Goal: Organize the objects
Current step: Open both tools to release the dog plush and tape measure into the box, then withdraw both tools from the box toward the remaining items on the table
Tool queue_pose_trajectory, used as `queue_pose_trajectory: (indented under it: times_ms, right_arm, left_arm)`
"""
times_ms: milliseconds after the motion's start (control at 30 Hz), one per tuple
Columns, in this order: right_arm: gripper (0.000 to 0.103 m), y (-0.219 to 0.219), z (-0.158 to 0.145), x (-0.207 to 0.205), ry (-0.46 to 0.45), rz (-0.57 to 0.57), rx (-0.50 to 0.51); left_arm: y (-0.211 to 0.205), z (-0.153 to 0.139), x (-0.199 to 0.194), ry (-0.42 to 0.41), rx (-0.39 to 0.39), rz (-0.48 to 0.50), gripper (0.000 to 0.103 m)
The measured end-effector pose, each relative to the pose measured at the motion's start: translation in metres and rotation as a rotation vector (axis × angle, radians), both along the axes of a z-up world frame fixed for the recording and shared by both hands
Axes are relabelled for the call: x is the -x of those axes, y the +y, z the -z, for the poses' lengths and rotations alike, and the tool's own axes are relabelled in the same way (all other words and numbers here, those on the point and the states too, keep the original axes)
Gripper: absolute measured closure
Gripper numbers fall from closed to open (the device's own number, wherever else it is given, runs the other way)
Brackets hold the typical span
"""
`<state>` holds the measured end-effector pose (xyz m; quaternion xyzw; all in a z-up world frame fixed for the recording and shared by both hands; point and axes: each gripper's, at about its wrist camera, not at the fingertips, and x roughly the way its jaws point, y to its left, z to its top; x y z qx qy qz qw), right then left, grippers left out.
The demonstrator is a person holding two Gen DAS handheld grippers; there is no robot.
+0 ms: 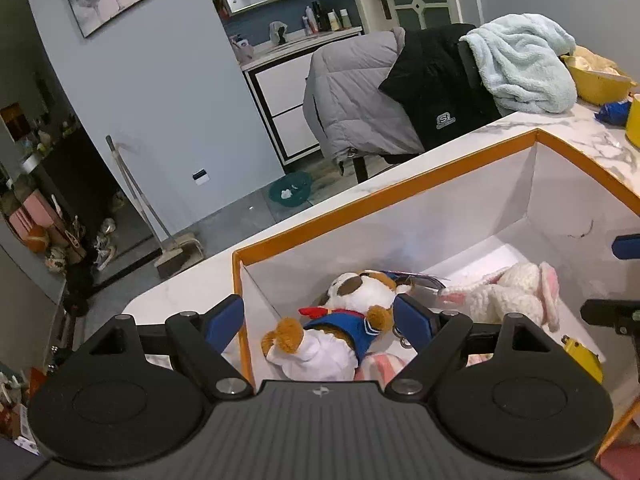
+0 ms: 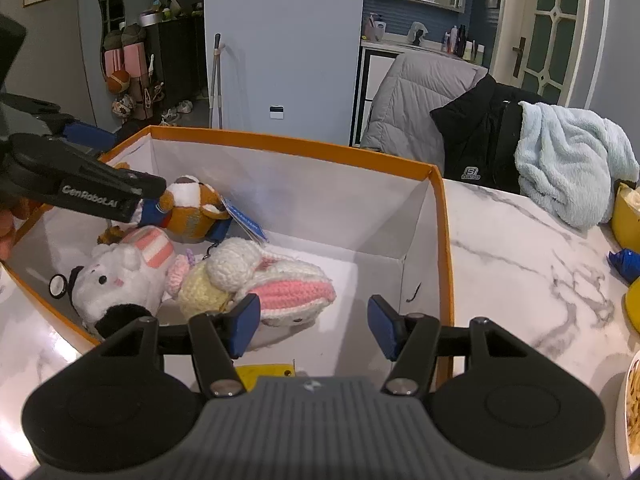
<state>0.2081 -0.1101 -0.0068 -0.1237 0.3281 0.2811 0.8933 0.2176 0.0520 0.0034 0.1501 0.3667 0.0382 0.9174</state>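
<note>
In the box [image 2: 304, 148] on the table [image 2: 520, 248], the dog toy [image 2: 192, 208] lies behind the crocheted rabbit [image 2: 260, 280].

yellow item [image 2: 264, 374] half hidden behind the right gripper's body, yellow bowl [image 2: 627, 216] cut off — contents unclear

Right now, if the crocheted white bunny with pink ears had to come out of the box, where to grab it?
Probably the crocheted white bunny's round head, from above: it bulges highest, while the pink ear lies flat on the orange-rimmed white box's floor. The right claw, open, hangs just beside it.
</note>
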Motion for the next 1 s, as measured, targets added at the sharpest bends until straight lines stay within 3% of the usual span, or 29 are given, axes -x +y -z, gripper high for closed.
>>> queue_pose_trajectory:
  times_ms: [533,767,1000]
  right_arm:
    - [0.041,-0.014,-0.043,0.025,-0.038,-0.019,-0.1]
    - [0.04,-0.036,-0.06,0.04,-0.054,-0.029,-0.132]
    - [0.04,-0.062,-0.068,0.048,-0.066,-0.015,-0.137]
  left_arm:
    - [-0.007,-0.045,0.04,-0.059,-0.045,-0.003,0.006]
    - [-0.004,-0.061,0.073,-0.151,0.061,-0.038,0.004]
    - [-0.009,-0.076,0.087,-0.193,0.094,-0.054,0.004]
